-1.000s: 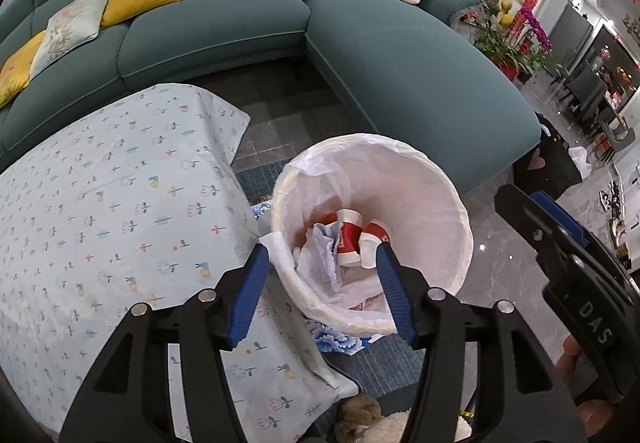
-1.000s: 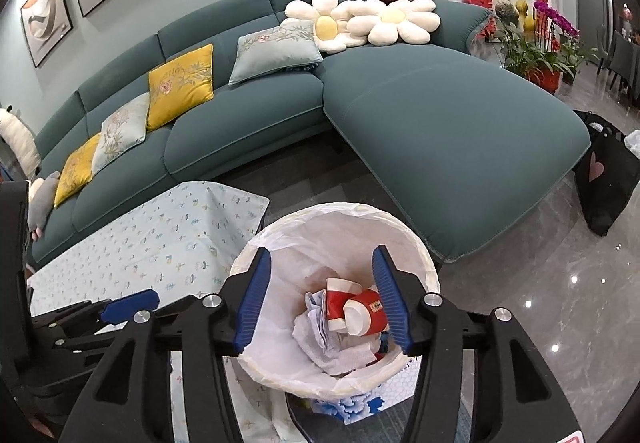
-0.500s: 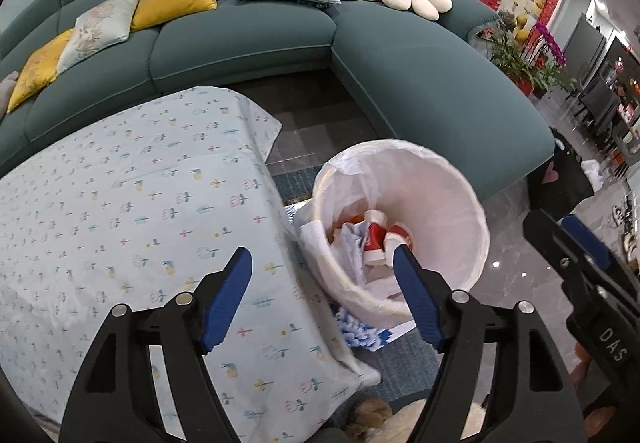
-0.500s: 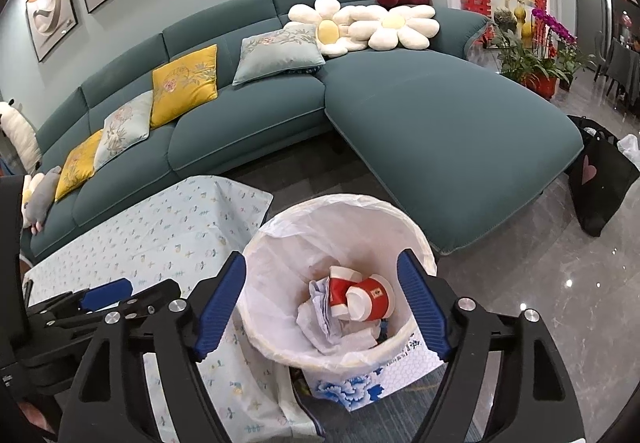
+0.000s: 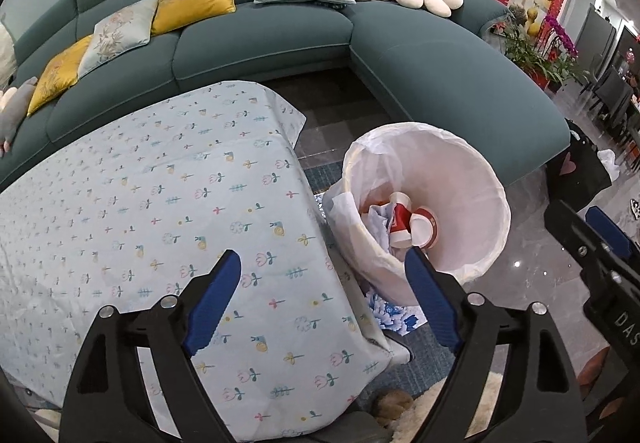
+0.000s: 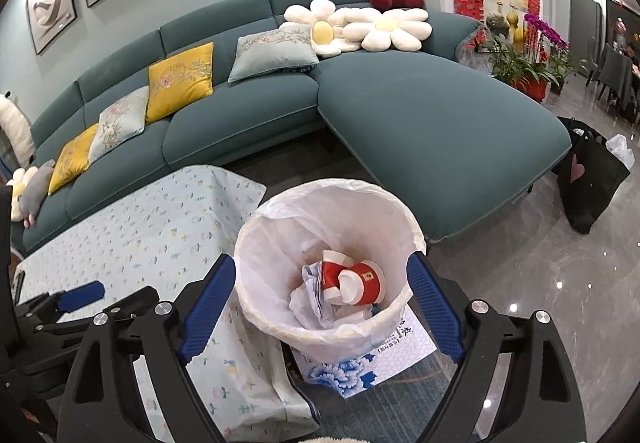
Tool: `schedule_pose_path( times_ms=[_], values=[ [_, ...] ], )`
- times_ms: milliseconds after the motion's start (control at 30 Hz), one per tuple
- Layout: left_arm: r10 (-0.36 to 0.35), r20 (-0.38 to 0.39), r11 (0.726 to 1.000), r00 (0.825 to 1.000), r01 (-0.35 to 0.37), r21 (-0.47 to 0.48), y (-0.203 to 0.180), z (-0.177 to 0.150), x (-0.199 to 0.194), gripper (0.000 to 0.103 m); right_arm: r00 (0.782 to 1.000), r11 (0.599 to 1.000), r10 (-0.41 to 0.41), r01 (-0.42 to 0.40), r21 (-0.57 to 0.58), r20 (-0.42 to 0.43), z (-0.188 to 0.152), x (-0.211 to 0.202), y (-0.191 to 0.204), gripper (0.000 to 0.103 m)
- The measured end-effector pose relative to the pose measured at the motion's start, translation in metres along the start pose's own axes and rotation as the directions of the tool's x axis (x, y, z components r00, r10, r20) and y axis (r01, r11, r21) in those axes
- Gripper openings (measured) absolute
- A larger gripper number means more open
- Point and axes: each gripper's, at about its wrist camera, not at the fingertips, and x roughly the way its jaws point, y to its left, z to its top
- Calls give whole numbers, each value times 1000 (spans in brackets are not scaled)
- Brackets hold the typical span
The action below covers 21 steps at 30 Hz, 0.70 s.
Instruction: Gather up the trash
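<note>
A white-lined trash bin stands on the floor by the table corner. Inside it lie red and white paper cups and crumpled white paper. My left gripper hovers over the table's corner beside the bin, its jaws opening with nothing between them. My right gripper hangs above the bin's near rim, its jaws also opening and empty; the bin shows between its blue pads. The right gripper's fingers appear at the right edge of the left wrist view.
A table under a pale floral cloth fills the left. A teal sectional sofa with cushions curves behind. A blue and white paper lies under the bin. A black bag stands on the glossy floor at right.
Both grippers' jaws have spread wider and both have drawn back from the bin. The left one has shifted over the table, so the bin now sits to its right.
</note>
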Motion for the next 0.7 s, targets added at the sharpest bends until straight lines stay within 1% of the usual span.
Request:
schedule_pose_path(
  times_ms=[100,200,367,467,500,533,700],
  values=[
    [9,3,1000,1000,-9,-4,0,-5,-2,81,1000,1000,-2,1,-32,-5,-4,-1,4,84],
    [13,-4,1000,1000,-13,-10,1,-10,-1,81,1000,999,-5,5,-54,-9,-9,-2,7,87],
    [27,-11,999,1000,-27,-20,3,-19,-1,81,1000,998,-13,12,-54,-16,-16,-2,10,90],
    [35,-15,999,999,-36,-24,5,-22,0,84,1000,998,-18,17,-57,-19,-19,-3,11,91],
    [39,-14,999,999,-39,-25,6,-23,0,85,1000,998,-17,16,-59,-23,-20,-2,11,91],
    [39,-12,999,999,-39,-26,6,-24,0,85,999,998,-17,15,-55,-30,-21,-1,11,97],
    [49,-1,998,999,-49,-35,9,-26,-1,88,999,998,-26,25,-52,-27,-26,-2,10,96]
  ],
)
